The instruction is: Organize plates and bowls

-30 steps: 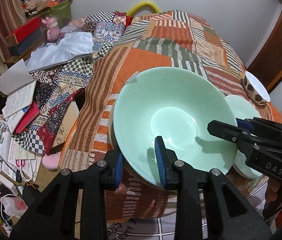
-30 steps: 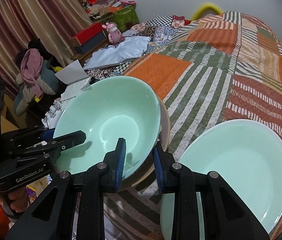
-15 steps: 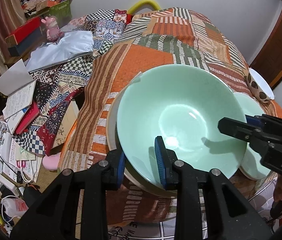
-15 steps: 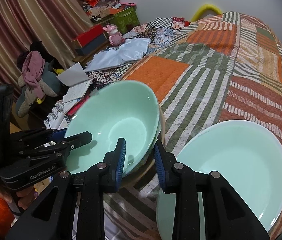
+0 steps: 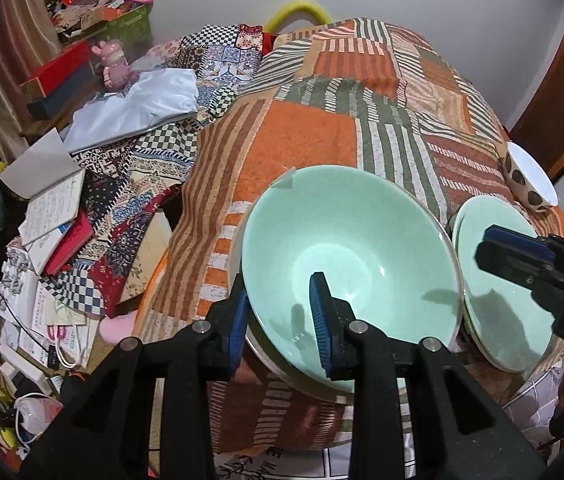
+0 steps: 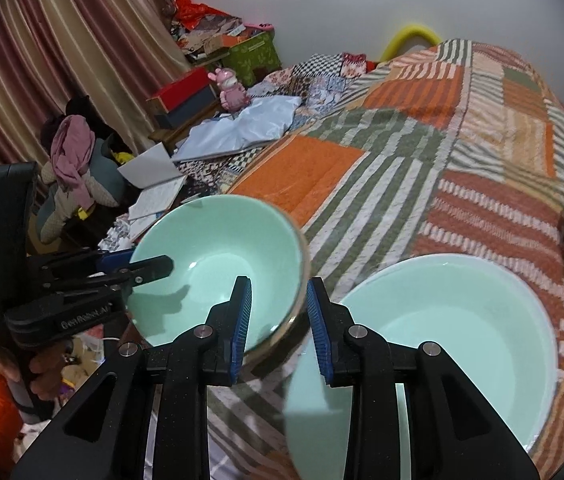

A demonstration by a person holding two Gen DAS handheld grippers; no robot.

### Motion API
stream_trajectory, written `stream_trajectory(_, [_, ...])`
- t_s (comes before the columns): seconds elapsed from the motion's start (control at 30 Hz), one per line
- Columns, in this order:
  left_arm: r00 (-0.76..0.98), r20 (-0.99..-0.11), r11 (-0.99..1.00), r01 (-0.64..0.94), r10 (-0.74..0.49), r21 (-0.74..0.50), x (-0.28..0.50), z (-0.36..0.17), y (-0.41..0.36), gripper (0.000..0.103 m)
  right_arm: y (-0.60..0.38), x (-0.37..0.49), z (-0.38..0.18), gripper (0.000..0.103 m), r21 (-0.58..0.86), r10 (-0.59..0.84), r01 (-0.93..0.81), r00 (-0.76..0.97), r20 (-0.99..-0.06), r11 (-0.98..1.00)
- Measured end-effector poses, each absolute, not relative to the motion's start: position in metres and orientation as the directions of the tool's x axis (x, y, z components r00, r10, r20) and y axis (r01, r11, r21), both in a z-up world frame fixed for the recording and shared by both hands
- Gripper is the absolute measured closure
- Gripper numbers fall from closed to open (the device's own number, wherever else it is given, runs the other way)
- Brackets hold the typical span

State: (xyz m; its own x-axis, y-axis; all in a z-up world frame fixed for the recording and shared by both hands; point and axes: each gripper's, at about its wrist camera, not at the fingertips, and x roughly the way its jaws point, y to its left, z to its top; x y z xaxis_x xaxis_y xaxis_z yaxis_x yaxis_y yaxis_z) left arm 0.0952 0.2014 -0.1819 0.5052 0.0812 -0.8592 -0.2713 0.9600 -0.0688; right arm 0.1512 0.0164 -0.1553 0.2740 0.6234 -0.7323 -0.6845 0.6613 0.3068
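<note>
Green bowl (image 5: 346, 256) rim pinched in left gripper (image 5: 279, 320) jaws, right gripper (image 6: 277, 316) jaws narrow, empty

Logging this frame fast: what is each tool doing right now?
Left tool: shut on the rim of the green bowl.
Right tool: holding nothing; the bowl's rim shows between its pads, but they do not touch it.
</note>
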Motion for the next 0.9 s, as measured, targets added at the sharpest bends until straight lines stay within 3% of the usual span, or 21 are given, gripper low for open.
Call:
stream_trajectory(0.23, [0.546,-0.829,0.957,-0.287,0.123,-0.047,0.094,-0.155,0.204,0.074,-0.011,0.158,-0.140,0.075,0.281,0.625,-0.677,0.336,-0.705,0.680])
stream_trajectory(0.37, [0.598,-0.792,0.960,-0.273,0.123,-0.058,0.095,-0.127,0.194,0.074,-0.035,0.166,-0.128,0.066,0.276,0.625,-0.656,0.384,-0.679,0.702])
stream_trajectory(0.47, [0.629,-0.768,0.967,-0.248,0.120,-0.051,0.101,-0.111,0.180,0.073,-0.054,0.172,-0.120,0.064,0.264,0.616,-0.636,0.427,-0.662,0.725])
stream_trajectory(0.67, [0.670,-0.740,0.984,-0.167,0.066,-0.063,0.120,-0.094,0.137,0.063,-0.098,0.184,-0.110,0.057,0.239,0.574,-0.576,0.513,-0.638,0.781])
stream_trajectory(0.73, [0.676,-0.736,0.988,-0.139,0.045,-0.067,0.130,-0.092,0.121,0.054,-0.114,0.188,-0.108,0.056,0.232,0.555,-0.552,0.539,-0.634,0.801])
stream_trajectory(0.9, [0.683,-0.730,0.995,-0.072,0.000,-0.068,0.154,-0.091,0.084,0.053,-0.151,0.198,-0.107,0.056,0.217,0.501,-0.486,0.591,-0.632,0.847])
